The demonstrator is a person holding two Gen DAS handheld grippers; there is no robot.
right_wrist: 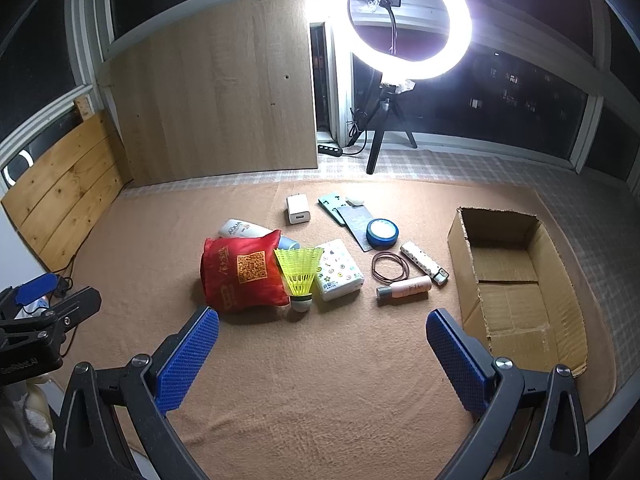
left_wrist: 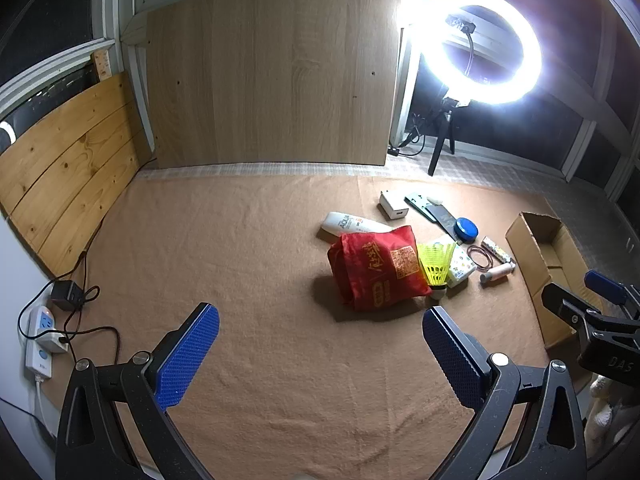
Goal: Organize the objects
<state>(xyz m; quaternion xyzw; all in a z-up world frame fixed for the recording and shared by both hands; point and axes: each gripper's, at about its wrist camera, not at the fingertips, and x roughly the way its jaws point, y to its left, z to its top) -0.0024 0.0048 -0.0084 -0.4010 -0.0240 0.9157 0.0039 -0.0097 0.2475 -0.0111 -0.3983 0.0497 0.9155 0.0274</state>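
A pile of small items lies on the tan cloth: a red bag [right_wrist: 240,276] [left_wrist: 378,268], a yellow shuttlecock [right_wrist: 299,274] [left_wrist: 435,264], a tissue pack [right_wrist: 339,270], a white tube [left_wrist: 352,224], a white charger [right_wrist: 298,209], a blue round tin [right_wrist: 382,233], a hair tie [right_wrist: 390,267], a pink tube [right_wrist: 404,288] and a patterned stick [right_wrist: 424,262]. An open cardboard box [right_wrist: 516,280] [left_wrist: 548,256] lies to their right. My left gripper [left_wrist: 320,352] is open and empty, short of the red bag. My right gripper [right_wrist: 322,354] is open and empty, short of the pile.
A ring light on a tripod [right_wrist: 404,20] stands behind the cloth. A wood panel [left_wrist: 272,76] leans at the back and pine boards [left_wrist: 68,164] on the left. Power strips and cables [left_wrist: 44,332] lie at the cloth's left edge. Dark cards [right_wrist: 352,216] lie by the tin.
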